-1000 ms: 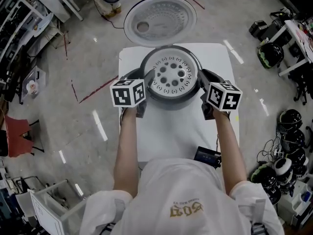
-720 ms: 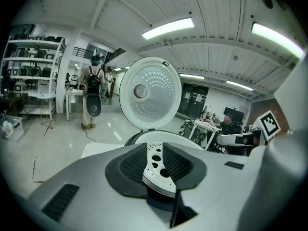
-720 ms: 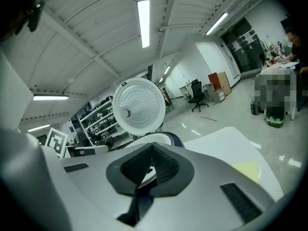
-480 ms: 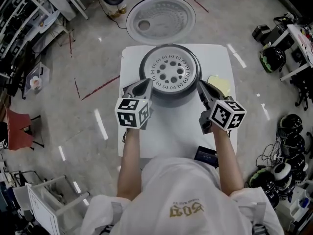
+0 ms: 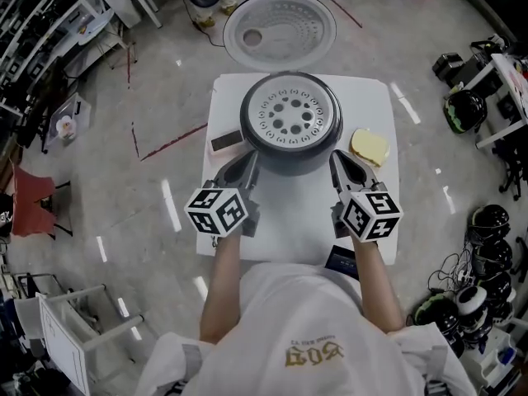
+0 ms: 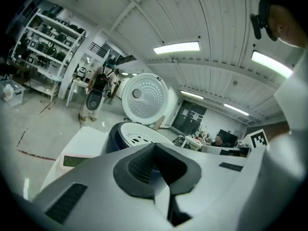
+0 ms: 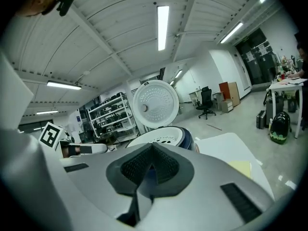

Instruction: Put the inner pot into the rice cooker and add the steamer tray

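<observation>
Steamer tray [image 5: 289, 120] rests inside the rice cooker [image 5: 290, 162] on the counter [image 5: 289, 217] (lid [image 5: 280, 30] tipped open behind), so left tool [image 5: 249, 160] and right tool [image 5: 336, 160], jaws together and empty, flank it idle, placement apparently finished.

The left gripper [image 5: 250, 158] and the right gripper [image 5: 337, 158] are held out ahead of the body, well apart, tips angled slightly inward. Both pairs of jaws are pressed together, nothing clamped between them. The left forearm [image 5: 223, 275] and right forearm [image 5: 375, 277] are kept extended.
</observation>
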The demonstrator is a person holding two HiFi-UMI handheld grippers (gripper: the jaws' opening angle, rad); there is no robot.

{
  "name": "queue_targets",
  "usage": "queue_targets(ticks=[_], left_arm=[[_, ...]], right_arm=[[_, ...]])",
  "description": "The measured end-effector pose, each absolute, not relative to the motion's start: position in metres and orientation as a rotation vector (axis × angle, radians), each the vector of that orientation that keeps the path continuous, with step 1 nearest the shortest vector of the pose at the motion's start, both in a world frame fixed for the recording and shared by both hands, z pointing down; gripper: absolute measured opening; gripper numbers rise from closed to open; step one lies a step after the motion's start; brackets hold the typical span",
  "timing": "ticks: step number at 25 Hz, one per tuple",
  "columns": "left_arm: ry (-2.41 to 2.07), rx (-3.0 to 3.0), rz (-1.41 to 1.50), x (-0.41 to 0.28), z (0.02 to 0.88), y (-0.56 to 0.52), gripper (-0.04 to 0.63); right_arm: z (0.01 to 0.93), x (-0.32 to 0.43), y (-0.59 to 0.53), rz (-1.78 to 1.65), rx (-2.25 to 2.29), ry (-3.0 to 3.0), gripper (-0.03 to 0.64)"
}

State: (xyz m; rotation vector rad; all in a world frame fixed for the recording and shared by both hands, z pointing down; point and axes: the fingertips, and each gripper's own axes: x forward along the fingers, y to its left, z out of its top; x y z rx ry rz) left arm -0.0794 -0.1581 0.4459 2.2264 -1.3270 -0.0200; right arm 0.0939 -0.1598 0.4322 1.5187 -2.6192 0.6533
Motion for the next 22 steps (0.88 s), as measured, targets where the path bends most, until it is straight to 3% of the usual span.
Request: queue_targets(ticks=[22], left_arm=[[-1.323,2.241,0.009,-0.0861,0.4509,-0.1488,0.015]], right_arm=[[0.4386,0.0875,-0.1518,0.692,1.519,-2.587,0.011]])
